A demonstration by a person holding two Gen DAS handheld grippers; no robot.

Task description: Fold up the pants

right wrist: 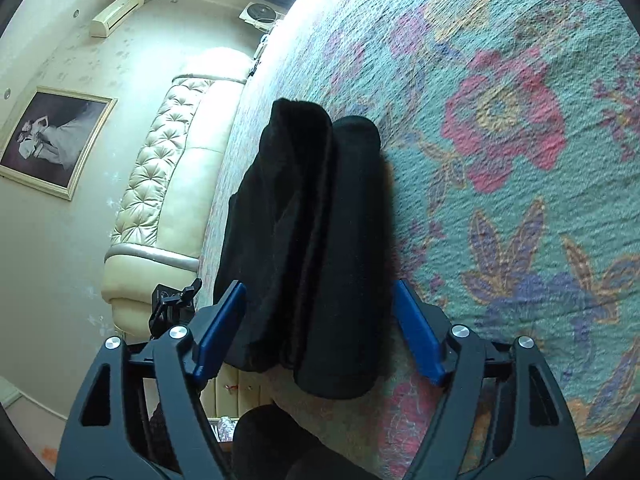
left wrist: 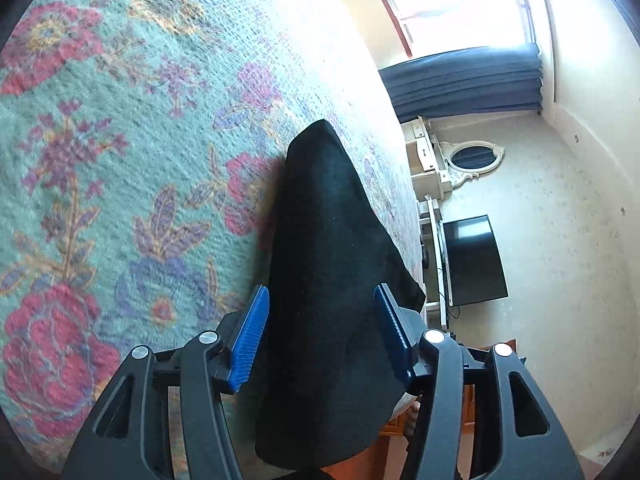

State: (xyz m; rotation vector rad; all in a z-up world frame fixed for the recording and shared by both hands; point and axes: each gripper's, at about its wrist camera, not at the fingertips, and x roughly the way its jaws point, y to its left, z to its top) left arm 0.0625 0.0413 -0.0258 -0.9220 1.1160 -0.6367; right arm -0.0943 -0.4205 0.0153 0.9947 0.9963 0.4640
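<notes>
The black pants lay folded into a long narrow bundle on the bed, on its floral cover close to the edge where the bed drops away toward the room. My left gripper sat at the near end of that bundle with its blue fingers spread, one on each side of the cloth; as far as I could see the pads stood off the fabric rather than pressing it, so I was holding nothing there. My right gripper was in the same posture at the bundle in its own view, fingers spread wide and straddling the near end, the right pad well clear of the cloth and the left one just beside it, so there was no pinch there either. From both wrists the long axis of the pants ran straight away from me, near to far, in line with the way the fingers pointed, and the far end tapered to a rounded fold. In the right view the bundle showed two thick layers side by side, which I read as the legs already doubled over. I judged the fold close to done. Neither hand looked clearly nearer than the other: both stood at the near end, and any further fold would have to carry that end toward the far one.
</notes>
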